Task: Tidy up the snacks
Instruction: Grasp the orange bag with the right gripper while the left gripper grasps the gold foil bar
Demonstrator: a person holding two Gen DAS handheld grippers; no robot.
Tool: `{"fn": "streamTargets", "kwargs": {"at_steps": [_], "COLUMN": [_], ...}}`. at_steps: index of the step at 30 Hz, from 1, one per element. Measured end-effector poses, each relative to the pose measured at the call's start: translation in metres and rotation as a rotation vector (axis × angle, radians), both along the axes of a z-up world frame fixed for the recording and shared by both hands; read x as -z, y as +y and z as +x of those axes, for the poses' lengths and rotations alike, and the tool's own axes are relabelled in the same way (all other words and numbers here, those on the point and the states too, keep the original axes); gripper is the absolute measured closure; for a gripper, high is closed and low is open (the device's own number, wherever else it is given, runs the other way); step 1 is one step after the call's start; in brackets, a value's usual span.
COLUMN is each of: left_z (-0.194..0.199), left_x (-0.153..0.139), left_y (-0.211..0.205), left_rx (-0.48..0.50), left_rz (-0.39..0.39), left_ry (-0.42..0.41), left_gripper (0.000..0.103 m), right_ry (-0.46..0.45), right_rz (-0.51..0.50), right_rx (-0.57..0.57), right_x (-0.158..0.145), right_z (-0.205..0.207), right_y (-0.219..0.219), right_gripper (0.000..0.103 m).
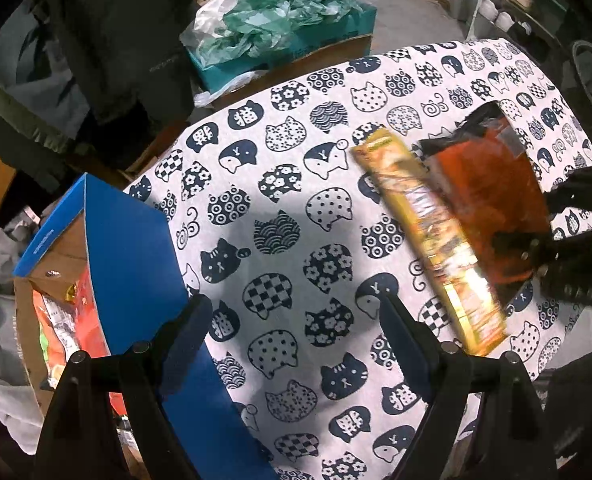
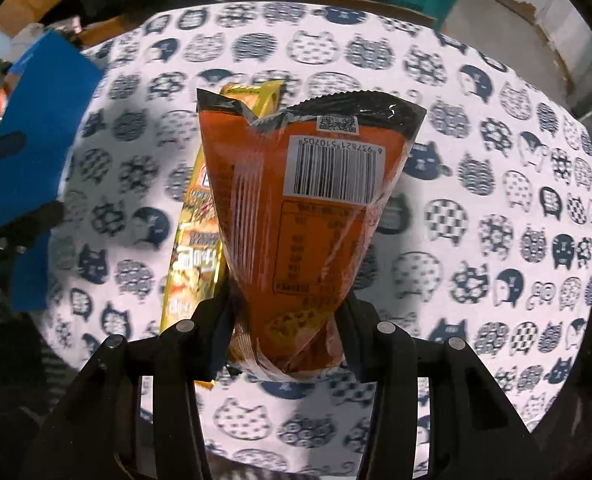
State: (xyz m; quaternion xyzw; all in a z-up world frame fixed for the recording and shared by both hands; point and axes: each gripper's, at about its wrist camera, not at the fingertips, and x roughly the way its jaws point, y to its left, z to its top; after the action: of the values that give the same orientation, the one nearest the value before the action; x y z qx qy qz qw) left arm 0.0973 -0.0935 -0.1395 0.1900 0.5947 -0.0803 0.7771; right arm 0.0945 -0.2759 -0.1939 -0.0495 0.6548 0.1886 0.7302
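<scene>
The right gripper [image 2: 286,334] clamps an orange crinkly plastic snack bag [image 2: 296,216] and a yellow foil packet [image 2: 194,252] above the cat-print tablecloth [image 2: 476,240] — the packet, pinched only at its edge, could slip. The left gripper [image 1: 292,328] hangs agape, empty, beside the blue cardboard box [image 1: 132,248].

Left gripper [image 1: 292,320] fingers wide apart over cat-print tabletop [image 1: 296,200]; blue box [image 1: 132,240] lower left; orange bag [image 1: 492,200], yellow packet [image 1: 428,240] right.

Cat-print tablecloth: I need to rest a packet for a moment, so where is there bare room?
The cat-print tablecloth is bare between the blue cardboard box and the yellow snack packet, also right of the orange snack packet. Crowded only inside the box.
</scene>
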Motion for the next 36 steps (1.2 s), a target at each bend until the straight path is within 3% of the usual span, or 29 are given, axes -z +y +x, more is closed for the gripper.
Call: {"fn": "streamTargets", "kwargs": {"at_steps": [7, 13, 16, 21, 22, 26, 36], "left_z": [-0.001, 0.008, 0.015, 0.029, 0.031, 0.039, 0.052], "left_x": [0.004, 0.019, 0.028, 0.044, 0.048, 0.061, 0.089], "left_y": [-0.018, -0.04, -0.049, -0.06, -0.062, -0.068, -0.075], "left_rx": [-0.011, -0.03, -0.06, -0.125, -0.136, -0.158, -0.178], "left_rz": [-0.024, -0.053, -0.072, -0.123, -0.132, -0.14, -0.135], "left_ry": [0.025, 0.063, 0.08, 0.118, 0.125, 0.15, 0.197], "left_gripper": [0.016, 0.016, 0.016, 0.016, 0.016, 0.016, 0.016], "right_ry": [-0.059, -0.079, -0.086, -0.063, -0.053, -0.025, -0.012], "right_rz": [-0.033, -0.089, -0.11, -0.038, -0.01, 0.073, 0.045], "right_rx": [-0.014, 0.041, 0.075, 0.136, 0.149, 0.195, 0.224], "right_x": [-0.012, -0.017, -0.02, -0.015, -0.014, -0.005, 0.022], "right_z": [-0.018, 0.002, 0.007, 0.014, 0.014, 0.017, 0.031], "right_y": [-0.002, -0.05, -0.075, -0.102, -0.107, -0.112, -0.096], "right_gripper": [0.058, 0.059, 0.065, 0.065, 0.064, 0.03, 0.029]}}
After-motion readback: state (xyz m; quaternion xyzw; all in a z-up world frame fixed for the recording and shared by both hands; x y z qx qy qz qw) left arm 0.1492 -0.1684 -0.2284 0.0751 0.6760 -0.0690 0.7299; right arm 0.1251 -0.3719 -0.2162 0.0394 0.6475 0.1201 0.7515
